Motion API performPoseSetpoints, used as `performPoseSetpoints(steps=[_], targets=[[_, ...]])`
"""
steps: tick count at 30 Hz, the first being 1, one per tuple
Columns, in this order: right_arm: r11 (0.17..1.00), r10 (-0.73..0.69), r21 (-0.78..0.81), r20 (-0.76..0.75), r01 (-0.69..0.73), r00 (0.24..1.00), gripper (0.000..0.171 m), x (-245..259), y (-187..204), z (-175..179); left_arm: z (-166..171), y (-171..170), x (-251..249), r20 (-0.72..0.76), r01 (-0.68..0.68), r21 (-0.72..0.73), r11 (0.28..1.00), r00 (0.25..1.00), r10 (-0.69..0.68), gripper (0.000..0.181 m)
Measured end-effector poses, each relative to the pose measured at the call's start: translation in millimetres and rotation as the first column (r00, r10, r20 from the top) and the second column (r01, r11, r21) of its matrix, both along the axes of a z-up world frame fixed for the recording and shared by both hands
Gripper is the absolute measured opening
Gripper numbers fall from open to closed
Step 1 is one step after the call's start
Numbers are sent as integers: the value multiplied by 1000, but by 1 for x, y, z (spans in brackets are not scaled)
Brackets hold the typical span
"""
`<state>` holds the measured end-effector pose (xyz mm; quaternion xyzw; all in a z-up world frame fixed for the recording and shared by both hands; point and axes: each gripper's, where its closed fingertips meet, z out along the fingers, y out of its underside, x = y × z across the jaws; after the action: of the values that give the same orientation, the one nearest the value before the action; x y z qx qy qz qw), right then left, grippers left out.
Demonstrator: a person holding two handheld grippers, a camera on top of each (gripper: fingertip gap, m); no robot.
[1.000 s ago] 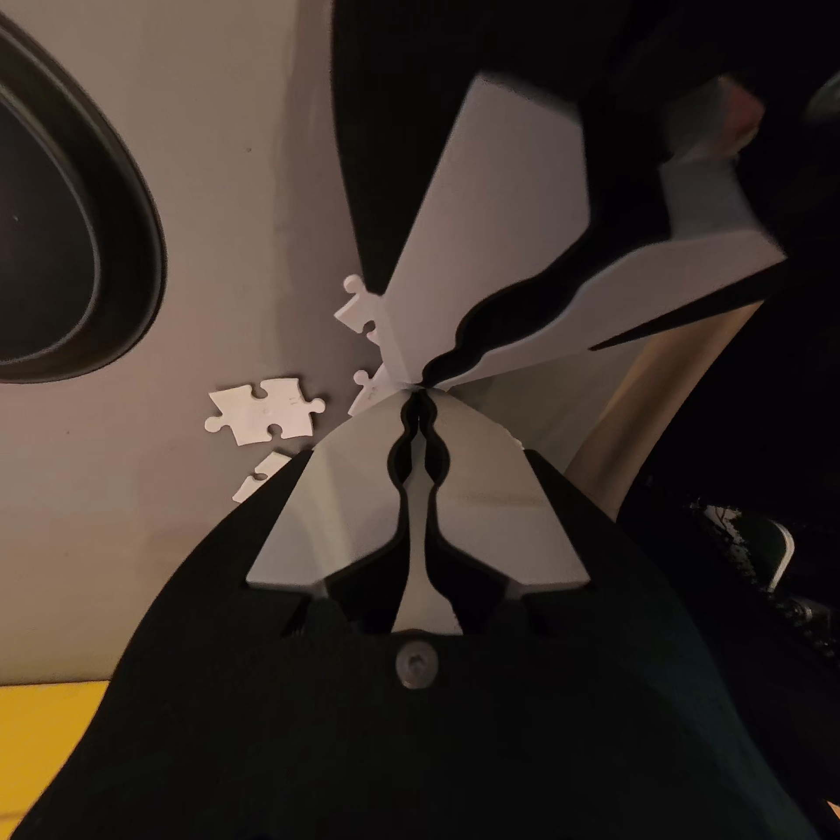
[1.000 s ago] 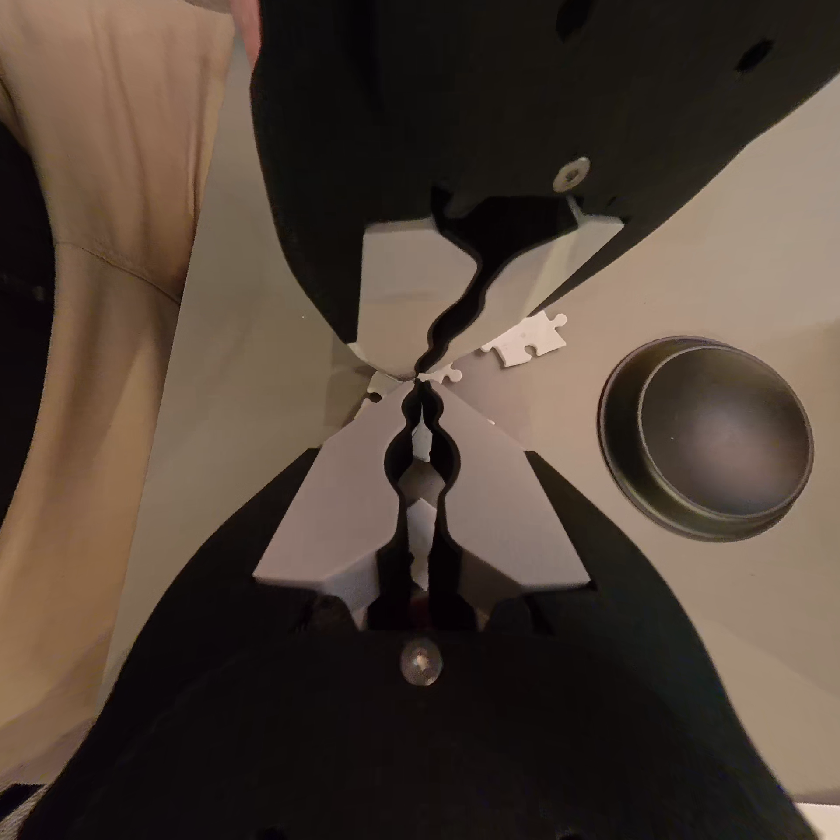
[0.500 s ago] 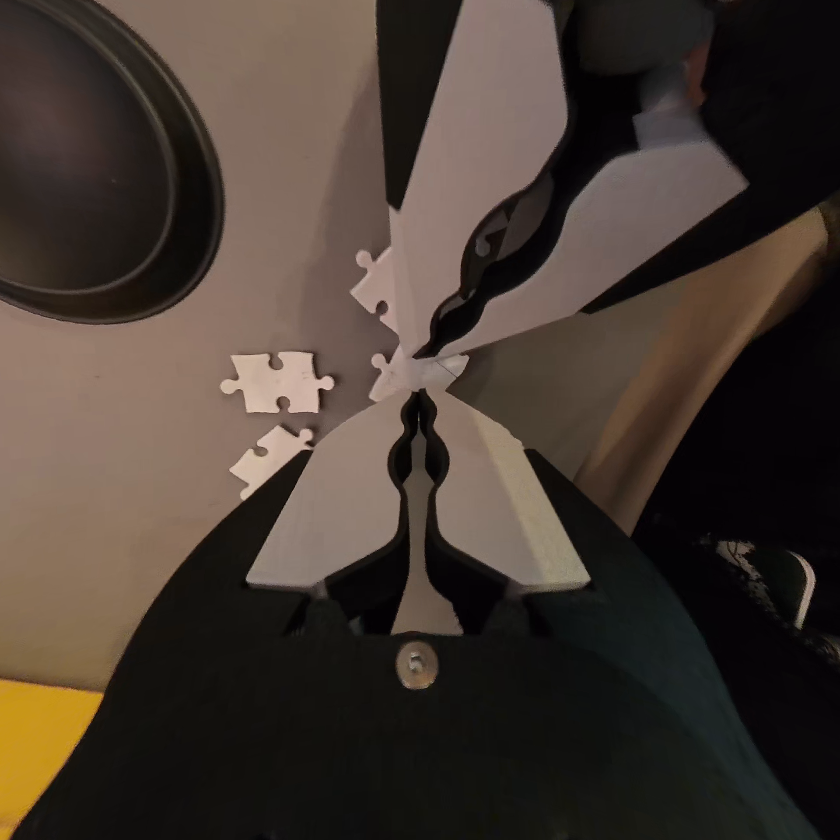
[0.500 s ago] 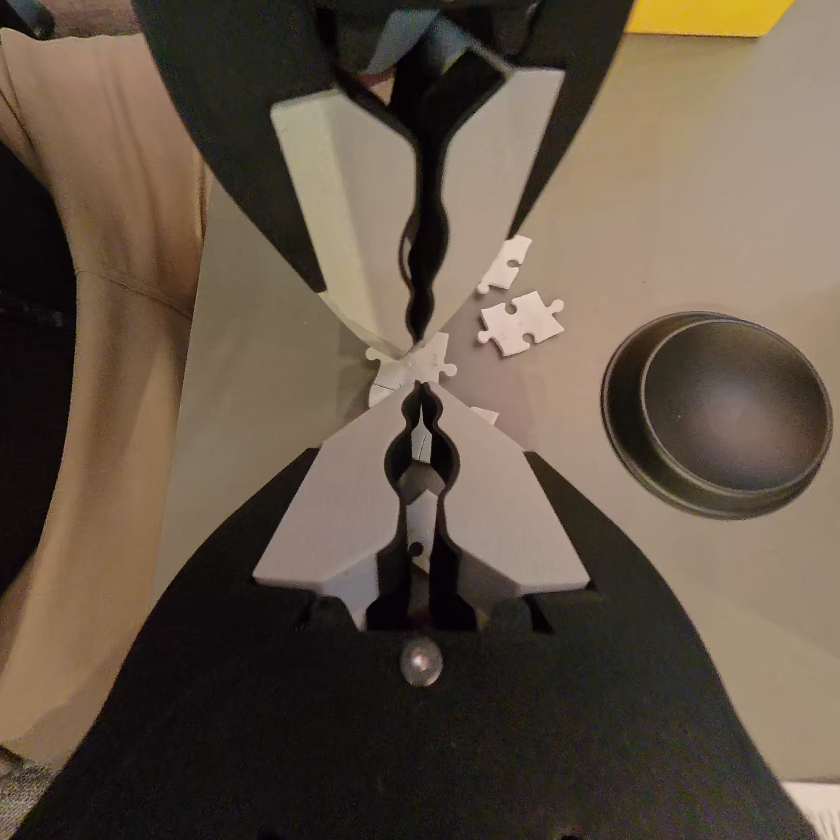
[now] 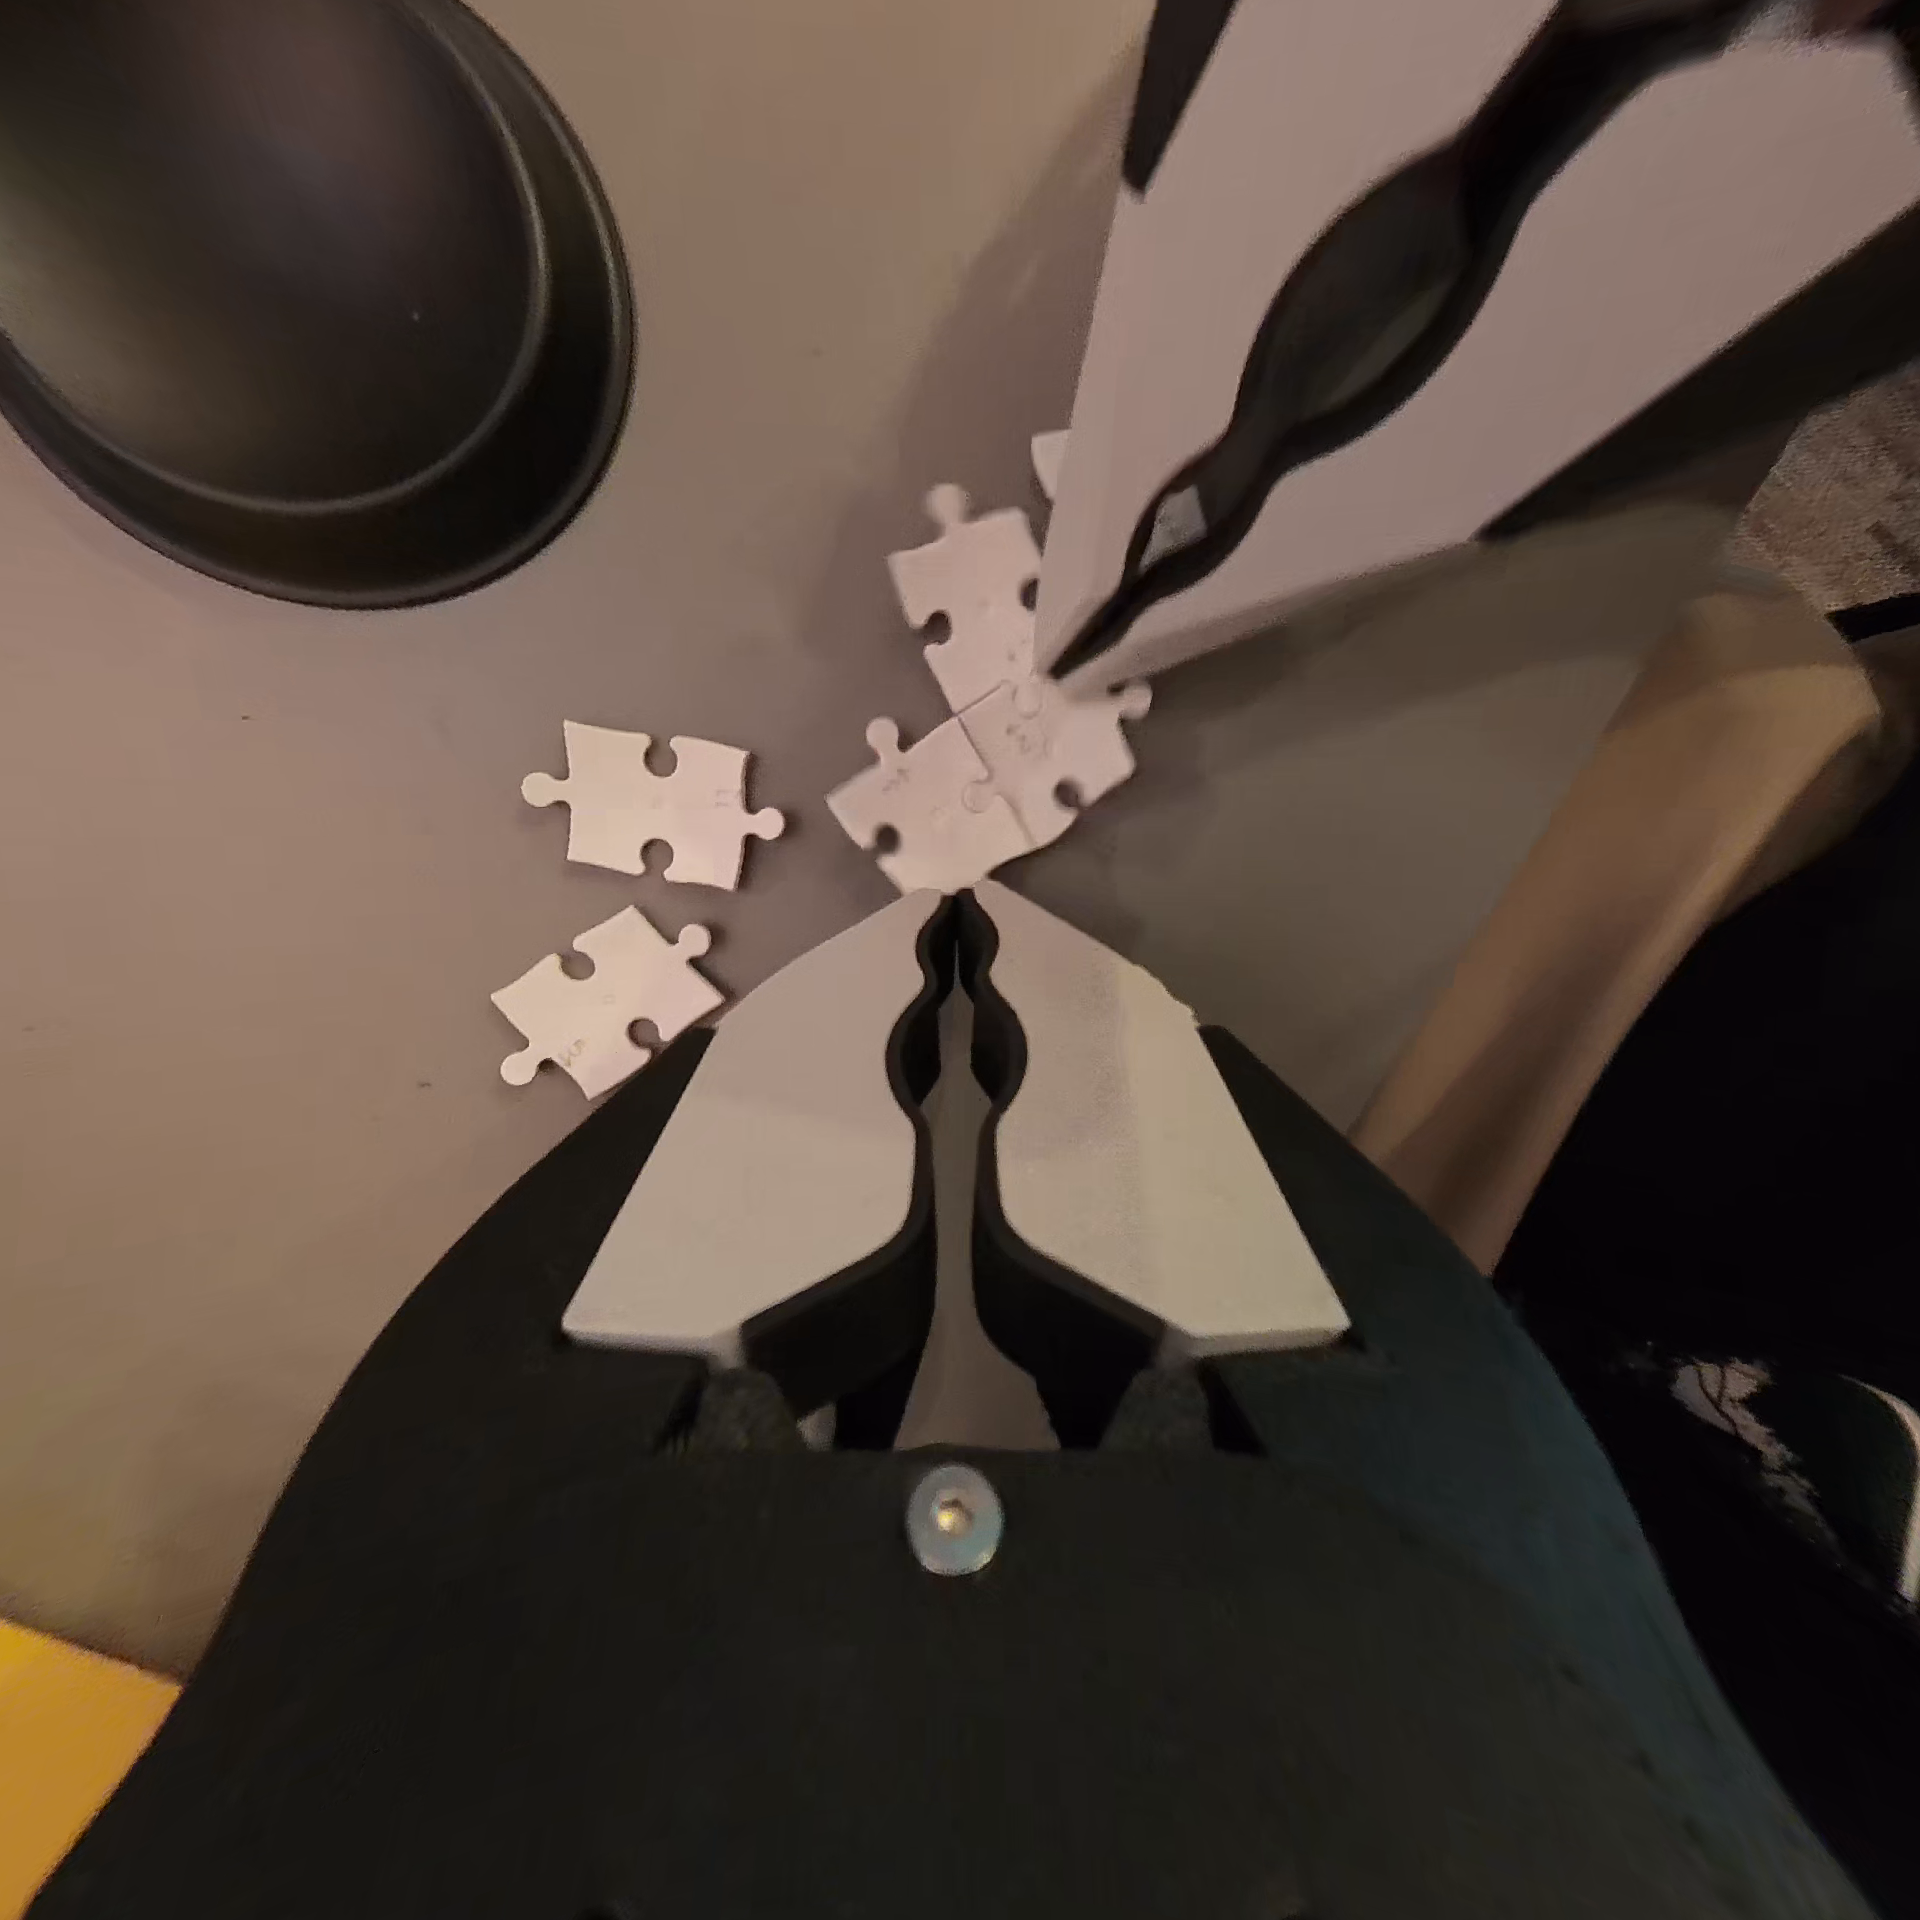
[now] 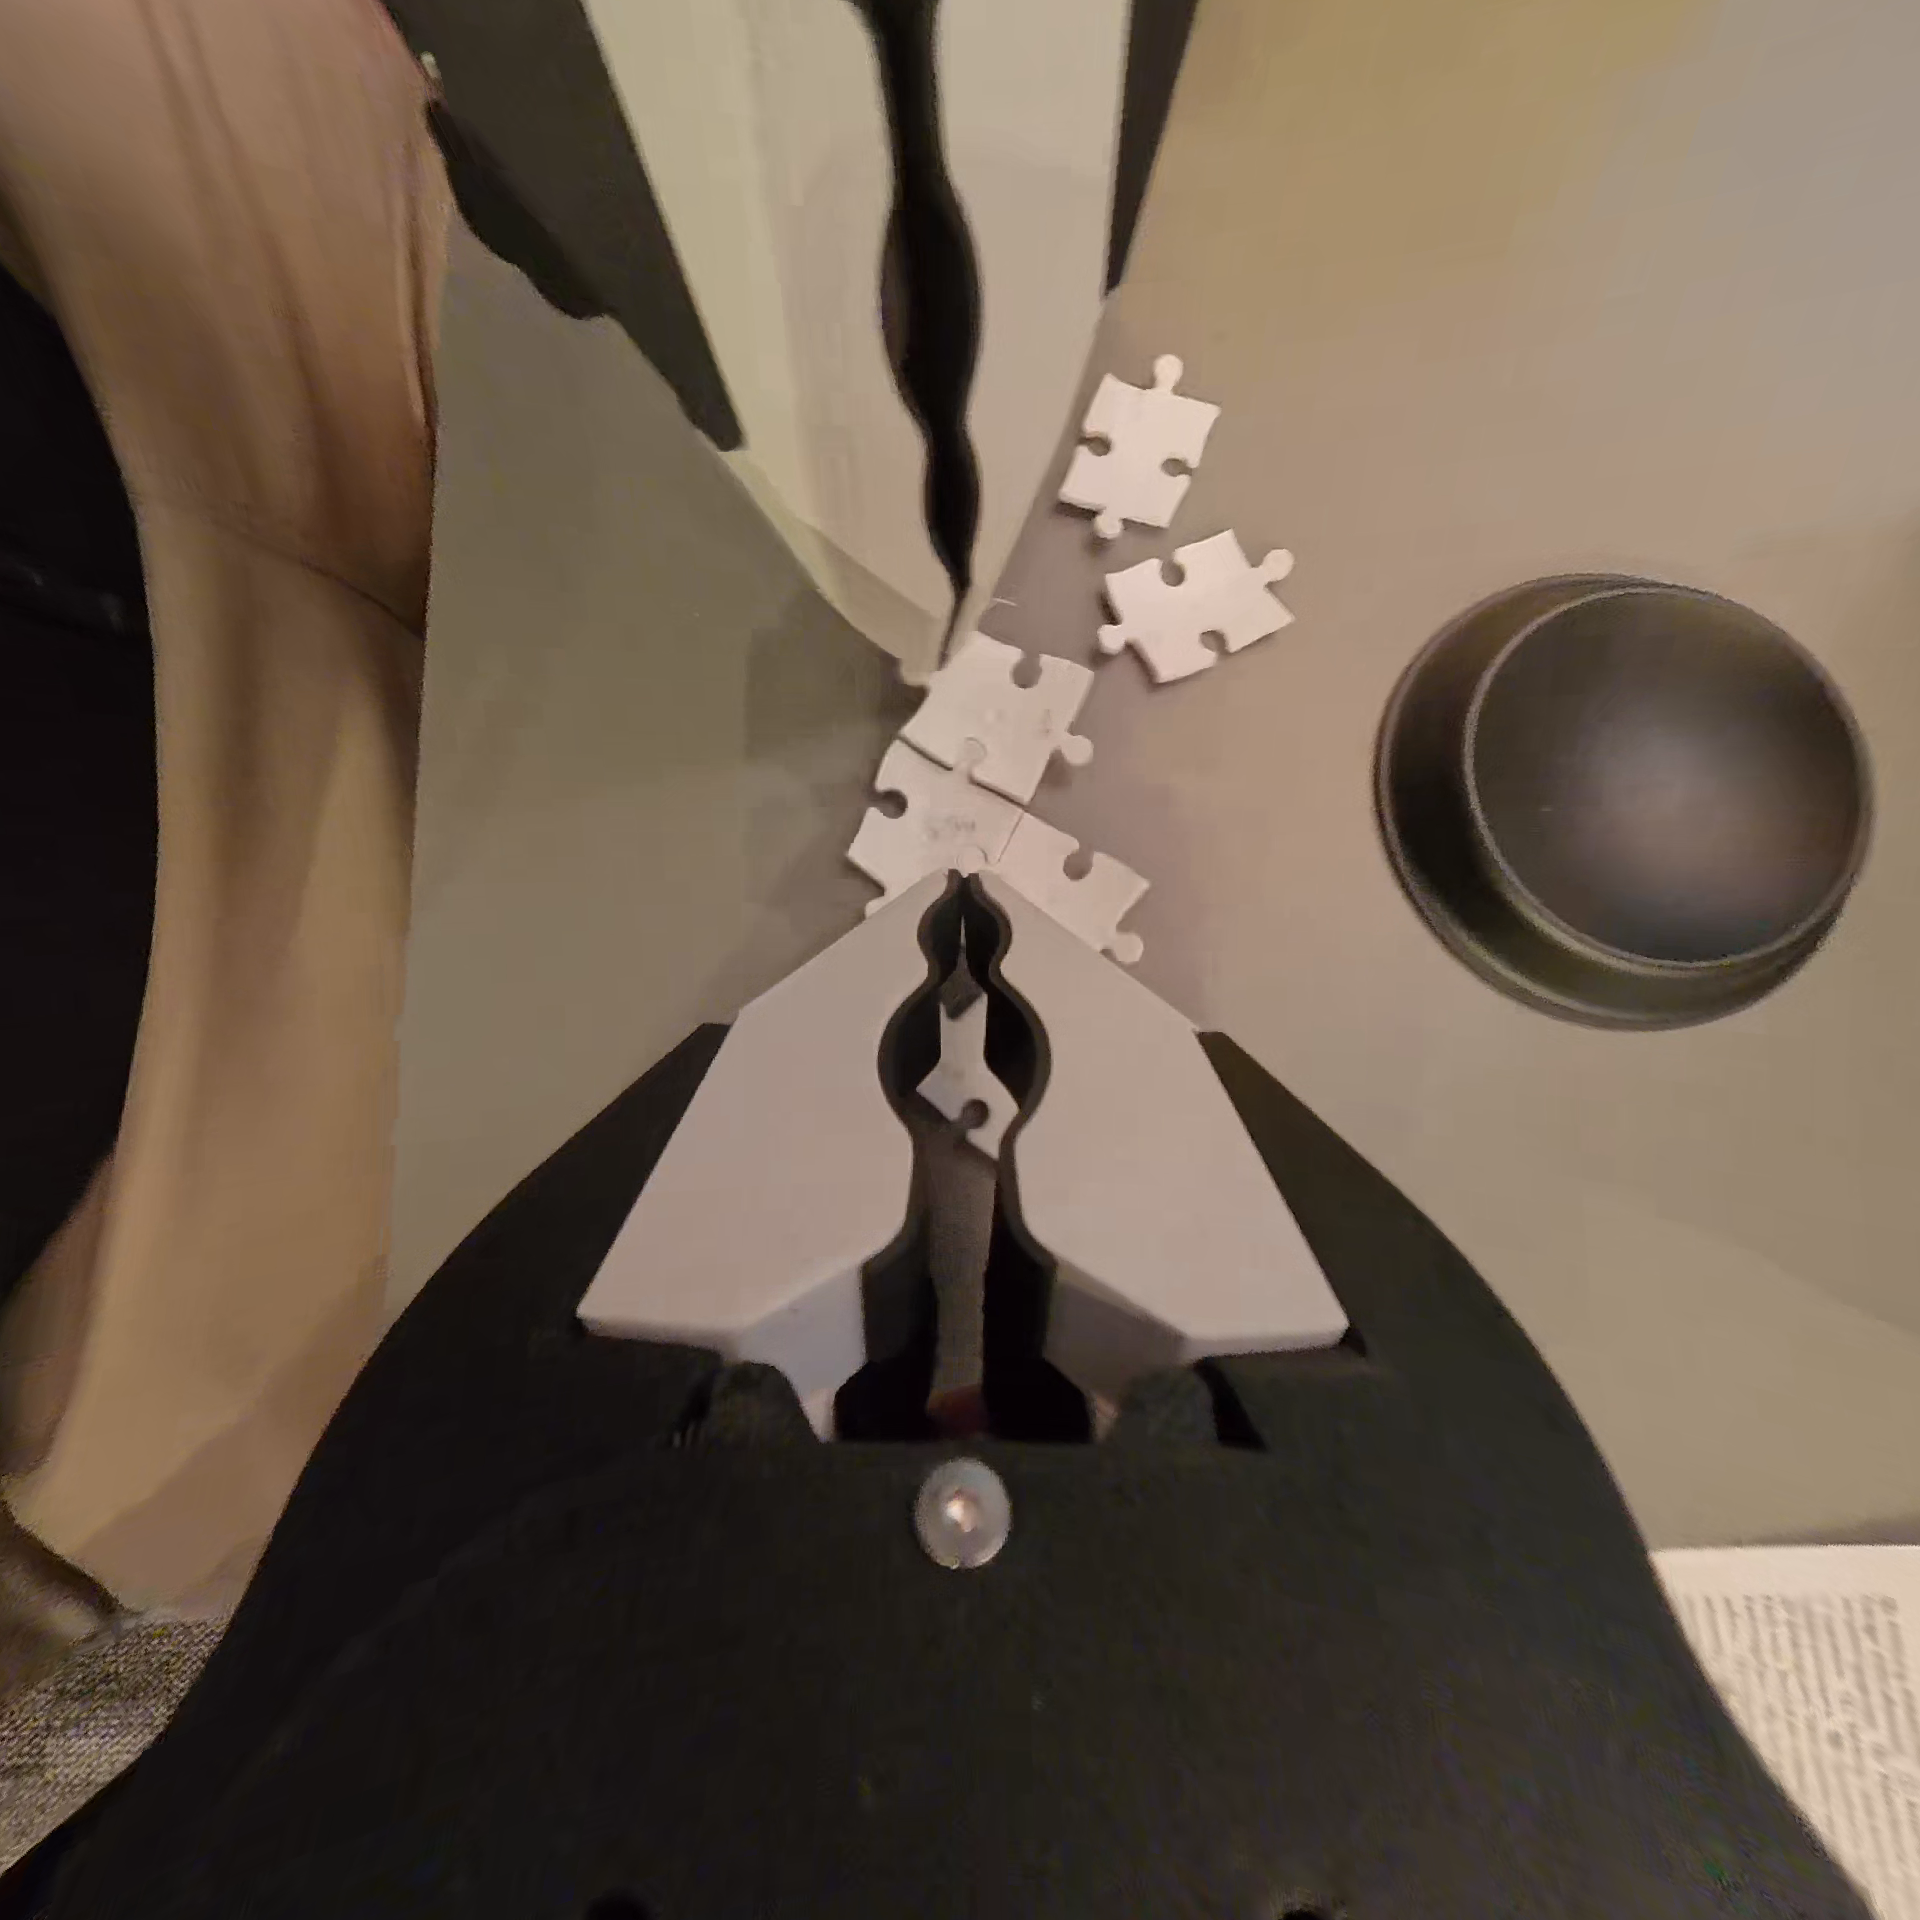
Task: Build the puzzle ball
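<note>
Left tongs: my left gripper (image 5: 954, 902) has its jaws clenched together, the tips pinching the near edge of the joined pieces (image 5: 977, 790).
Right tongs: my right gripper (image 6: 961, 883) is also clenched, tips nipped on the opposite end of that same white cluster (image 6: 987, 790); I see another bit of white puzzle piece (image 6: 961, 1091) behind the tips, in the hollow between the fingers.
Joined pieces: three interlocked white pieces, spanning the gap between the two sets of tips; I cannot tell if they rest on the grey table (image 5: 312, 935) or are lifted off it.
Loose pieces: two single white pieces (image 5: 655, 805) and (image 5: 603, 1003) lie flat just left of my left tips, apart from each other and from the cluster.
Black bowl: the dark round dish (image 6: 1626, 800) sits well to the right of my right tips, empty side up.
Edge: tan fabric (image 6: 208, 623) hangs left of the right tongs.
</note>
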<state>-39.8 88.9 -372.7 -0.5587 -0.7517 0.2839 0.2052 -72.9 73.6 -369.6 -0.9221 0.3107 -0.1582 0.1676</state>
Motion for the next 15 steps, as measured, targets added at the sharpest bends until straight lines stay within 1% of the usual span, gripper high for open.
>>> performPoseSetpoints(steps=[3,6,12,13,15], targets=[[1000,1,-7,5,-1,1000,0,0,-6,0,0,4,-1,-2,-7,9,1000,1000,7,1],[999,-17,-52,-35,16,999,0,0,-6,10,-1,6,-5,-19,-7,28,1000,1000,8,2],[988,-153,-31,-73,151,986,0,31,34,32,11,8,0,51,-27,76,997,998,23,6],[988,-154,-38,-78,151,985,0,34,35,34,14,9,4,63,-24,101,995,998,18,6],[991,-135,-38,-82,132,988,0,32,28,35,11,9,9,45,-9,99,995,999,4,4]])
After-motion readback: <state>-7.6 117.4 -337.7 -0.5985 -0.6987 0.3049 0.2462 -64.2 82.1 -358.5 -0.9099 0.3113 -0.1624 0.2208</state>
